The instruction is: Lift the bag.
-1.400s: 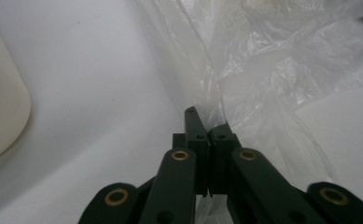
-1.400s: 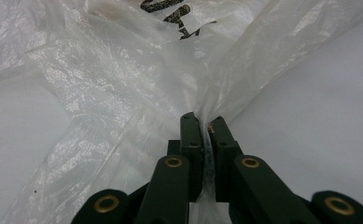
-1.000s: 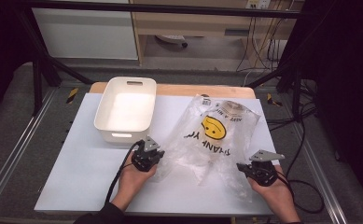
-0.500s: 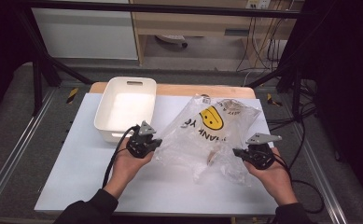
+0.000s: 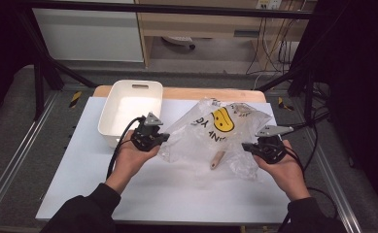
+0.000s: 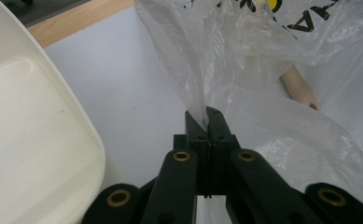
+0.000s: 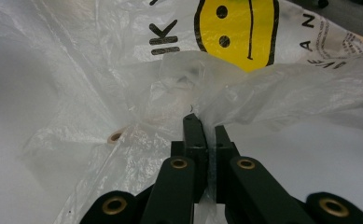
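A clear plastic bag (image 5: 211, 131) printed with a yellow smiley face (image 5: 222, 119) hangs lifted over the white table mat, held at both sides. My left gripper (image 5: 161, 137) is shut on the bag's left edge; a thin fold of film (image 6: 198, 100) is pinched between its jaws. My right gripper (image 5: 247, 146) is shut on the bag's right edge (image 7: 207, 114). A wooden stick-like handle (image 5: 217, 159) lies inside the bag near its bottom, and its rounded end (image 6: 300, 88) shows through the film in the left gripper view.
A white rectangular tub (image 5: 110, 127) stands at the back left of the mat, just behind my left hand. A wooden board edge (image 5: 186, 93) runs along the back. Cables trail from both grippers, and metal frame rails flank the table.
Both hands have risen and moved away from the person with the bag's edges in their jaws. The bag has lifted off the mat and stretched out, and the stick has slid toward its low end.
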### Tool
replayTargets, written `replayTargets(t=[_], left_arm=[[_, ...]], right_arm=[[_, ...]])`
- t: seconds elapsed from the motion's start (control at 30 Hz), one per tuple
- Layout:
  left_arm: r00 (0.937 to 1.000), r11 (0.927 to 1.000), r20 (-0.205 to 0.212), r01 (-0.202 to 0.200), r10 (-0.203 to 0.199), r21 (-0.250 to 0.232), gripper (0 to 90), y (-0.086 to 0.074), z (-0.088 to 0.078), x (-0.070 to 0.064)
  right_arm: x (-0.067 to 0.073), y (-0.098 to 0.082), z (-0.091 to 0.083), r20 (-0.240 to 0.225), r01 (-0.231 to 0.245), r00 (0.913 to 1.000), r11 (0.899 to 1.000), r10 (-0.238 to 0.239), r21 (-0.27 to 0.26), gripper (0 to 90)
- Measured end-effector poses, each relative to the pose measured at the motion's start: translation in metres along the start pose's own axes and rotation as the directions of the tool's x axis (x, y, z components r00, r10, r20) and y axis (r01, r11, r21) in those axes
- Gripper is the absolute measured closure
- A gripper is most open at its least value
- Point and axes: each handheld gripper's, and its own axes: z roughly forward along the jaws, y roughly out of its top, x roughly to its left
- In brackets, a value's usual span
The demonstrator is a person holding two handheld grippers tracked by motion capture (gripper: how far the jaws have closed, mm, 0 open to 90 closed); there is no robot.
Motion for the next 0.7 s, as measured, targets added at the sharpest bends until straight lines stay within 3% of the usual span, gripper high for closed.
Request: replayTargets(t=[0.7], left_arm=[[1.0, 1.0, 0.01, 0.002, -0.001, -0.006, 90.0, 0.039, -0.014, 0.015]], right_arm=[[-0.031, 0.043, -0.019, 0.049, 0.006, 0.9988, 0.999, -0.004, -0.042, 90.0]])
